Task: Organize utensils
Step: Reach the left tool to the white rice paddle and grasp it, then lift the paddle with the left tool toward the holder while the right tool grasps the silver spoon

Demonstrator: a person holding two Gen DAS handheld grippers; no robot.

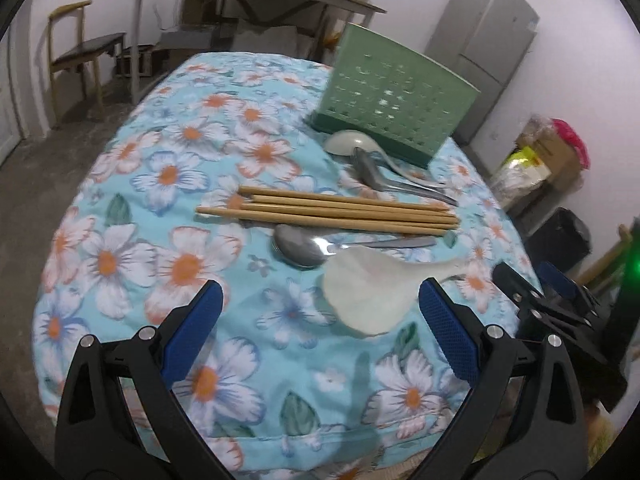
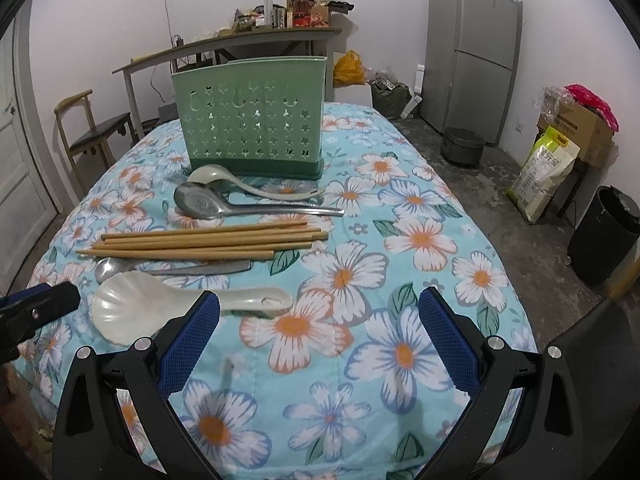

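A green perforated utensil holder [image 2: 250, 118] [image 1: 394, 98] stands upright at the far end of the floral tablecloth [image 2: 360, 280]. In front of it lie a pale ladle [image 2: 248, 186], a large metal spoon [image 2: 240, 206], several wooden chopsticks [image 2: 200, 240] [image 1: 332, 212], a small metal spoon [image 2: 168, 269] [image 1: 304, 246] and a white rice paddle [image 2: 168, 306] [image 1: 372, 292]. My left gripper [image 1: 320, 320] is open, hovering just short of the paddle. My right gripper [image 2: 320, 328] is open over bare cloth, its left finger beside the paddle's handle. Each gripper shows at the edge of the other's view.
A long cluttered table [image 2: 240, 40] and a wooden chair [image 2: 96, 128] stand behind. A grey fridge [image 2: 472, 48] is at the back right. On the floor to the right are a dark pot [image 2: 462, 146], a black bin [image 2: 604, 236], boxes and a sack [image 2: 548, 168].
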